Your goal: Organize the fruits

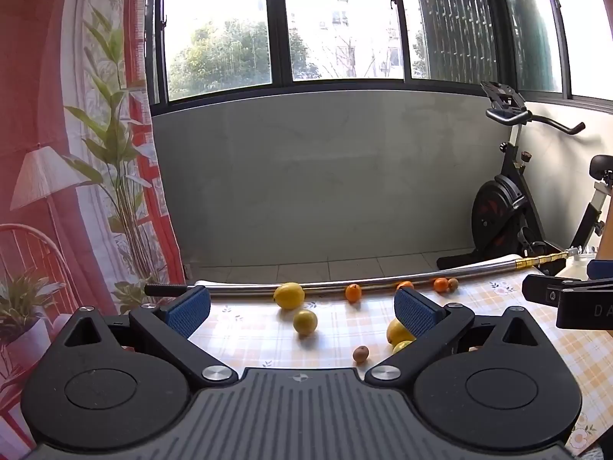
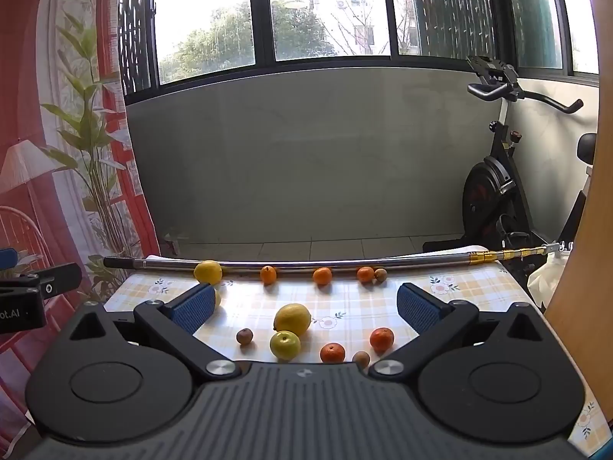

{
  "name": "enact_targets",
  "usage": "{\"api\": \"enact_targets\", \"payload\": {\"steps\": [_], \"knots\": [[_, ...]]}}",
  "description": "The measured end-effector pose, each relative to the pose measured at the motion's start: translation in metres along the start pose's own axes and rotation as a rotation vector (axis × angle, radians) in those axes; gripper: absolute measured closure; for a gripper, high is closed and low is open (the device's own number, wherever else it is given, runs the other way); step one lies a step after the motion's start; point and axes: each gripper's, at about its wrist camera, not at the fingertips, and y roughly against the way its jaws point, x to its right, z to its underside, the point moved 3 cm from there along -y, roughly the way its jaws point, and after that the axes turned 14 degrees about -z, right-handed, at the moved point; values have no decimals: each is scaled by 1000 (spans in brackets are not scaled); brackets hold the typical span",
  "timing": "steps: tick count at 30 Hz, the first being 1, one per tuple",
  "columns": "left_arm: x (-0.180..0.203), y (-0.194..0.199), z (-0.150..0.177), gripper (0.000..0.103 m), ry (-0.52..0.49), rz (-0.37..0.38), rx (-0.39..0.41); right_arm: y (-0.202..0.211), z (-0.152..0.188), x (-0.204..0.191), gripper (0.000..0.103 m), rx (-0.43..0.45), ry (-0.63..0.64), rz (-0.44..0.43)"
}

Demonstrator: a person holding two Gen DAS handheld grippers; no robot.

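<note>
Table (image 2: 479, 291) under a checked floral cloth, metal pole (image 2: 306, 263) laid across the far edge, probably as a backstop so round fruit can't roll off and a straight line to sort against. Along the pole, left to right: big lemon (image 2: 208, 271), then three small oranges (image 2: 268, 274) (image 2: 322, 275) (image 2: 365, 274), then a small brown fruit (image 2: 380, 275) touching the last orange; looks like the organized row, grouped by kind. Nearer, unsorted cluster mid-table: large lemon (image 2: 292, 318) touching a yellow-green fruit (image 2: 285, 344) just in front, brown fruit (image 2: 244, 336) to their left, two oranges (image 2: 381, 338) (image 2: 332, 352) and another brown fruit (image 2: 361, 358) to the right. One more yellow fruit (image 1: 305, 321) left of centre, half hidden in right view. Right gripper (image 2: 306, 306) spread wide, empty, low at the near edge facing the loose cluster, likely lining up a pick. Left gripper (image 1: 302, 308) also spread wide, nothing between the pads, held left, near that lone yellow fruit. Roughly half sorted by the look of it. Round fruit, likely to roll if nudged.
</note>
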Motion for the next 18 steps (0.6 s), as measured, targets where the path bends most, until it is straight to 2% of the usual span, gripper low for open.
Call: {"api": "enact_targets", "payload": {"steps": [7,18], "knots": [[-8,-2,-3,0,16,12,-20,-2,0,1,0,-2,-6,-5],[-5,2,-1,0,23,10,-2,0,0,0,0,-2,-9,-4]]}}
